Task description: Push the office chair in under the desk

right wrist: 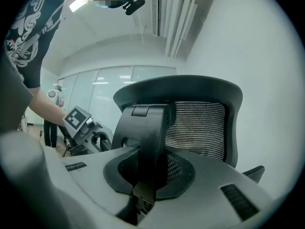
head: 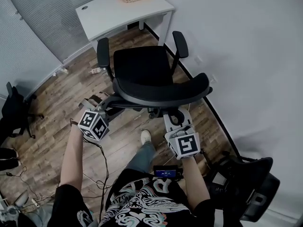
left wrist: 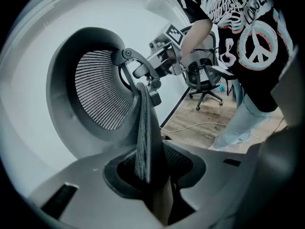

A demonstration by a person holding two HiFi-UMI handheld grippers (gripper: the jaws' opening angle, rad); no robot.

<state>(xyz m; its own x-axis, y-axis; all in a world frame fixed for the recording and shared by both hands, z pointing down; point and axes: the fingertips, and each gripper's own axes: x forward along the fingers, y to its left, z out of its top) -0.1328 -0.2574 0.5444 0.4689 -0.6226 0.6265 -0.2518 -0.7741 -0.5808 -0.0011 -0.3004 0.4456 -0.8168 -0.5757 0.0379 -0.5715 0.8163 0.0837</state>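
The left tool (left wrist: 151, 178) is clamped on the backrest edge (left wrist: 143, 128) of the office chair (head: 142, 72), and the right tool (right wrist: 147, 175) on its rear spine (right wrist: 145, 132). The chair is held short of the worktop (head: 111, 13). Uneven pushing could swivel an armrest (head: 180, 44) into the worktop leg (head: 165, 30).

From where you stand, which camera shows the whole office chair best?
The head view: the office chair shows its seat, armrests and backrest together from above. The left gripper view shows only the backrest close up; the right gripper view, the backrest and a black support bar.
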